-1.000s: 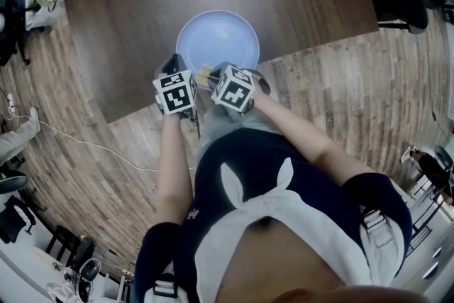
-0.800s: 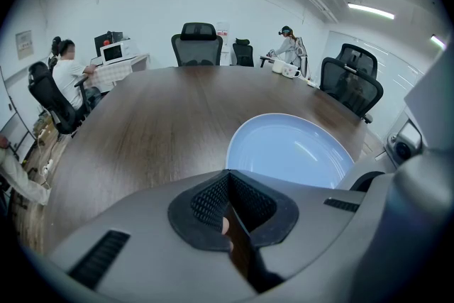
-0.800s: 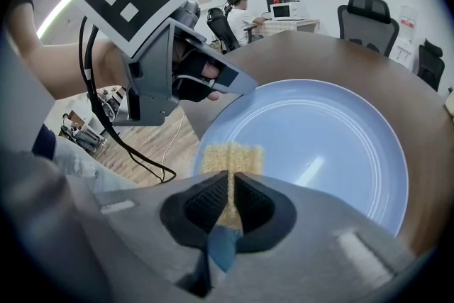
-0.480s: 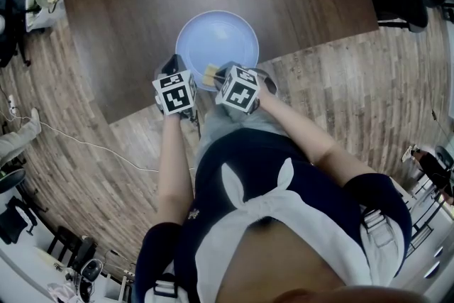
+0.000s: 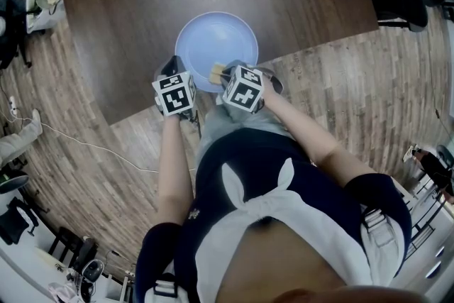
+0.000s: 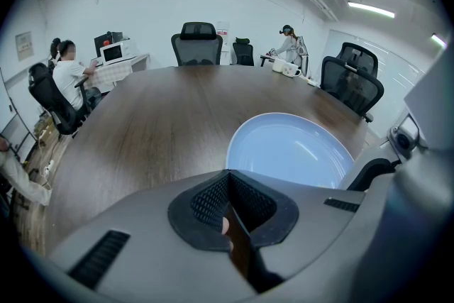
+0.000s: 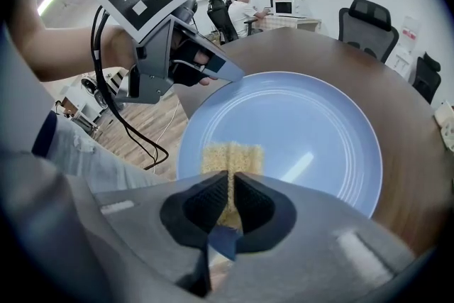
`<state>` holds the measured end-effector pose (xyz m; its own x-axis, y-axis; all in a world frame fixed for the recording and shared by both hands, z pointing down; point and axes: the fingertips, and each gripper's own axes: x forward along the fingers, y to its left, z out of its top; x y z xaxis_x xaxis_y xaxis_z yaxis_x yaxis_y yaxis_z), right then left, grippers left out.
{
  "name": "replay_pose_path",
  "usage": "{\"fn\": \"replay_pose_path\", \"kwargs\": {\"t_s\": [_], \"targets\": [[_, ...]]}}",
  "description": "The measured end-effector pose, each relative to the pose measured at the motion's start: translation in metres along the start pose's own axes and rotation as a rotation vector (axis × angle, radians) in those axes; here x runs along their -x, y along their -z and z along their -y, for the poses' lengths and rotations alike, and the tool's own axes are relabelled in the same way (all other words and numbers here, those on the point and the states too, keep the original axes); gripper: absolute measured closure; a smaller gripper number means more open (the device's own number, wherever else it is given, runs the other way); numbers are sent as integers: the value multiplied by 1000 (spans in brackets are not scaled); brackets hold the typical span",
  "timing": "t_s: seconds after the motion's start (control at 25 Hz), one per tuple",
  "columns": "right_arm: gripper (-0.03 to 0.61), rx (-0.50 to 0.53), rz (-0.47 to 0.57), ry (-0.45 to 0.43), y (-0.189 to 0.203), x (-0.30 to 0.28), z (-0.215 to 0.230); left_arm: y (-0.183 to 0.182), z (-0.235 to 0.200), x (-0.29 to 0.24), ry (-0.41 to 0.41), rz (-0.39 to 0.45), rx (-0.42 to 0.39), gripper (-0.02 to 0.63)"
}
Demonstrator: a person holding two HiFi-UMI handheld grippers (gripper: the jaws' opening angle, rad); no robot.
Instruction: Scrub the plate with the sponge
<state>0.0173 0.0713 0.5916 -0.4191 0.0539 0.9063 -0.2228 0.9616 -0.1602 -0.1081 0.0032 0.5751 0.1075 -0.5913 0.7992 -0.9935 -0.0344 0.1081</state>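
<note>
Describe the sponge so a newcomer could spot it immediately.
On the dark wooden table sits a pale blue plate. At its near rim, pinched in the right gripper, is the sponge: small, yellow and coarse against the smooth blue.

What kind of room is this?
Probably an office meeting room, not a kitchen: a long dark wooden table, black swivel chairs around it, and a person seated at a desk by the wall.

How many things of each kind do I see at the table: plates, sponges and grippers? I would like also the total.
plate: 1
sponge: 1
grippers: 2 (left gripper, shut; right gripper, shut on the sponge)
Total: 4
</note>
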Motion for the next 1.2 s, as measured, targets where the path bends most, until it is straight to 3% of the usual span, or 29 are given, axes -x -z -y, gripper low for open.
{"fn": "replay_pose_path", "kwargs": {"t_s": [0.68, 1.2], "targets": [[555, -119, -6, 132, 20, 15, 38, 0, 0, 1, -1, -5, -7, 614], [555, -236, 45, 237, 21, 23, 75, 0, -1, 0, 10, -5, -19, 615]]}}
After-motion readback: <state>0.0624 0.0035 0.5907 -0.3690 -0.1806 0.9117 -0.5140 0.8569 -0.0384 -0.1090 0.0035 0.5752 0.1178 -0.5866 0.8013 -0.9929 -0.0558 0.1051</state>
